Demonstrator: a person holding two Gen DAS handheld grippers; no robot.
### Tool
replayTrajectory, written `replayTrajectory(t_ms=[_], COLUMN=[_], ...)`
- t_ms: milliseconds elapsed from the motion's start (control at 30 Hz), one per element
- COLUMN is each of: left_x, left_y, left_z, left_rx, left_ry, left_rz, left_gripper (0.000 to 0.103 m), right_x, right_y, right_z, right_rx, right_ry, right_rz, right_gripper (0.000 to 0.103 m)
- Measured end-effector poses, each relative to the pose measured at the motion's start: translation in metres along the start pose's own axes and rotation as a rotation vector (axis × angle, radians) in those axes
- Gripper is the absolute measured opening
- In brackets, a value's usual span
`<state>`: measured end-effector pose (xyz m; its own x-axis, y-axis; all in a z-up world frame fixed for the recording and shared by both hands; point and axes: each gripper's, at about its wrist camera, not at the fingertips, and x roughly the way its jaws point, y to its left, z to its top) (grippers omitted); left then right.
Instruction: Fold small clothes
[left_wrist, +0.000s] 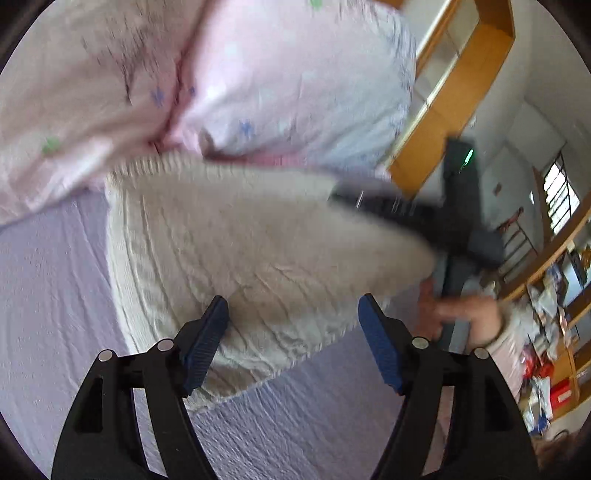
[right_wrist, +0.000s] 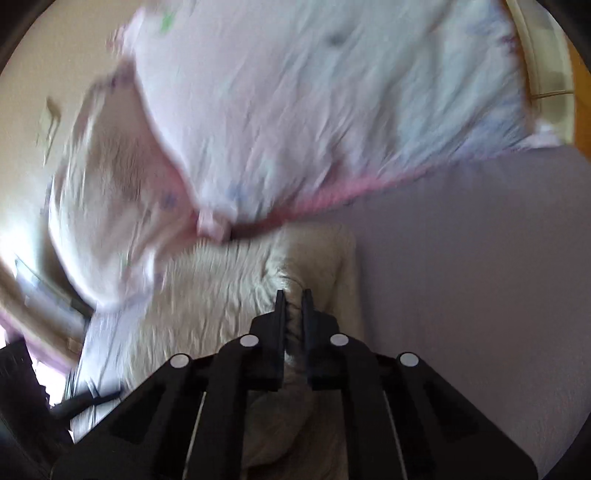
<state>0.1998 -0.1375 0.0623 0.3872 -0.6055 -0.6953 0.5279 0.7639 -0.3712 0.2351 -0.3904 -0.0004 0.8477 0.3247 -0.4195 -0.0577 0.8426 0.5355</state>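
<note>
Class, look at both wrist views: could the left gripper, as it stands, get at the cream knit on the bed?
Probably yes. The left gripper is open right over the cream knit, with nothing between its fingers and the cloth. The right gripper is shut on another part of the knit, off to one side, not blocking.

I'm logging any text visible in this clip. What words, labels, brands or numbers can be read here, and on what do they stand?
None can be read.
Cream knit garment: no label or tag showing.
Pink quilt: only small printed motifs, no lettering.
Shelf clutter at the right: packaging too small and blurred to read.
Right tool: a green light, no legible marking.
Left tool: no marking visible.
</note>
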Motion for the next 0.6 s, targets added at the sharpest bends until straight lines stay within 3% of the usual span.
replayTrajectory(t_ms=[100, 133, 200, 233, 267, 300, 367, 433, 500, 600], left_x=[0.007, 0.005, -0.011, -0.022, -0.033, -0.048, -0.060, -0.051, -0.031, -0.014], left_y=[0.001, -0.002, -0.001, 0.005, 0.013, 0.025, 0.048, 0.077, 0.096, 0.104], left_z=[-0.009, -0.011, -0.011, -0.009, -0.008, -0.006, -0.001, 0.005, 0.005, 0.004], left_rx=[0.011, 0.030, 0.005, -0.031, -0.068, -0.115, -0.202, -0.316, -0.405, -0.438], left_ry=[0.040, 0.034, -0.011, -0.054, -0.105, -0.176, -0.234, -0.184, -0.111, -0.081], left_rz=[-0.011, 0.002, -0.035, -0.074, -0.097, -0.096, -0.036, 0.002, -0.029, -0.050], left_gripper=[0.072, 0.072, 0.072, 0.072, 0.073, 0.073, 0.074, 0.074, 0.074, 0.079], right_x=[0.014, 0.015, 0.009, 0.005, 0.003, 0.003, 0.011, 0.022, 0.025, 0.031], right_y=[-0.005, -0.005, -0.008, -0.011, -0.014, -0.017, -0.020, -0.018, -0.016, -0.019], right_z=[-0.001, -0.002, 0.003, 0.005, 0.006, 0.006, 0.004, 0.001, -0.002, -0.008], right_rx=[0.012, 0.025, 0.075, 0.103, 0.122, 0.140, 0.165, 0.170, 0.155, 0.169], right_ry=[0.071, 0.093, 0.115, 0.118, 0.116, 0.132, 0.192, 0.248, 0.262, 0.293], right_rz=[-0.012, -0.010, 0.009, 0.024, 0.045, 0.078, 0.103, 0.116, 0.116, 0.153], right_gripper=[0.008, 0.014, 0.054, 0.087, 0.095, 0.095, 0.094, 0.087, 0.081, 0.057])
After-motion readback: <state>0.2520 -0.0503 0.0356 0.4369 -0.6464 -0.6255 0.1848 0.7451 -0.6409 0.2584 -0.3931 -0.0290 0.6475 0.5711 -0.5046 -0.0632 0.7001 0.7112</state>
